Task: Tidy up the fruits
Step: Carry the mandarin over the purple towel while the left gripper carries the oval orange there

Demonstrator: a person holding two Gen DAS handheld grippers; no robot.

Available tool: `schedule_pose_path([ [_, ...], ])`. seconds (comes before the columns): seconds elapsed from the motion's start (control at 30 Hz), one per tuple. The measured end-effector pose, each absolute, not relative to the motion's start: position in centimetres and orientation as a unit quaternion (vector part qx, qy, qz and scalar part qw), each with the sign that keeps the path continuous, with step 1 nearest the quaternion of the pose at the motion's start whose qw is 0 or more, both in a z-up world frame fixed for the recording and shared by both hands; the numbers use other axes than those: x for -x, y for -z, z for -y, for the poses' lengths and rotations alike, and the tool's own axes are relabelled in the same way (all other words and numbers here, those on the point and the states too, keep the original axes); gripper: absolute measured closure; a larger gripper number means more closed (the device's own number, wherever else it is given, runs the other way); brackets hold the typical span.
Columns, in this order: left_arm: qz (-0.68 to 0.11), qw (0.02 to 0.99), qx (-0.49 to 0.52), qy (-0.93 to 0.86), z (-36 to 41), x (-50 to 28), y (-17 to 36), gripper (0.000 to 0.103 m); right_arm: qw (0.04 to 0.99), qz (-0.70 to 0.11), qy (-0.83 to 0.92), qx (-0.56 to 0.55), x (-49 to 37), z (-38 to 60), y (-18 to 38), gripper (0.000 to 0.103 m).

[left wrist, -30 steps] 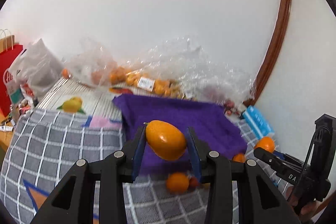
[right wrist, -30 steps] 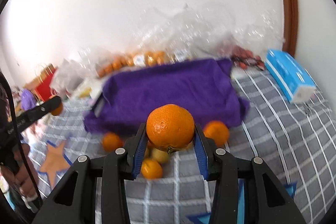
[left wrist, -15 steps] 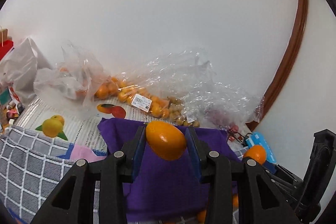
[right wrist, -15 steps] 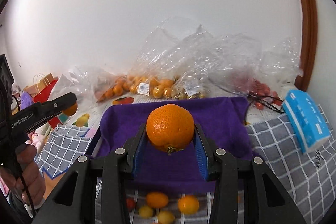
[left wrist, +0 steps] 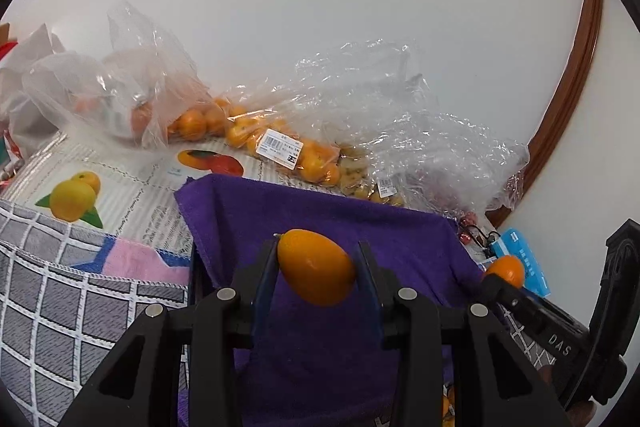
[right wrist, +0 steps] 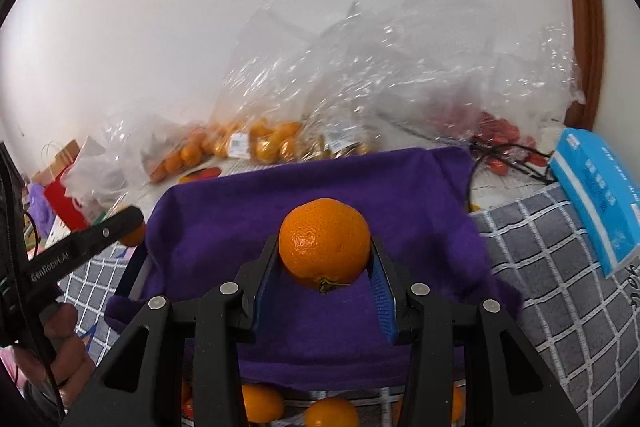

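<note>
My left gripper [left wrist: 316,269] is shut on a smooth, egg-shaped orange fruit [left wrist: 316,267], held above the purple cloth [left wrist: 320,211] that lines a tray. Over the same purple cloth [right wrist: 320,183], my right gripper [right wrist: 325,259] is shut on a round mandarin [right wrist: 324,243] with its stem end down. The mandarin [left wrist: 505,269] and the right gripper also show at the right edge of the left wrist view. A few loose orange fruits [right wrist: 260,403] lie on the checked cloth just in front of the tray.
Clear plastic bags of oranges [left wrist: 264,139] and other fruit [right wrist: 496,131] lie along the white wall behind the tray. A blue tissue pack [right wrist: 596,195] sits at the right. A grey checked cloth [left wrist: 60,299] covers the table, and a hand [right wrist: 52,347] holds the left gripper.
Both grippers have moved forward and down, from over the checked cloth to over the purple cloth, each still gripping its fruit. The loose fruits now lie behind and below them.
</note>
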State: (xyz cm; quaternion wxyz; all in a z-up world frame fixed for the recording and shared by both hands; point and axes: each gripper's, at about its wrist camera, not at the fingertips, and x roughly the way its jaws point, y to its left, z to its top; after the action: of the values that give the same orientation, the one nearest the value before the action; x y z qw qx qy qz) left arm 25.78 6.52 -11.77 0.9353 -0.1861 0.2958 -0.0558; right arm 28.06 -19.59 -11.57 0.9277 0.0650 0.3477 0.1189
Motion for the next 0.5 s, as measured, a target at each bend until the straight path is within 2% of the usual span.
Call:
schedule_pose_path([
  [0.5,-0.318,0.930,0.178,0.047,-6.5,-26.8,13.0,0.066,0.924,-0.366,-0.097,-0.053,-29.2,19.9,13.1,0.060],
])
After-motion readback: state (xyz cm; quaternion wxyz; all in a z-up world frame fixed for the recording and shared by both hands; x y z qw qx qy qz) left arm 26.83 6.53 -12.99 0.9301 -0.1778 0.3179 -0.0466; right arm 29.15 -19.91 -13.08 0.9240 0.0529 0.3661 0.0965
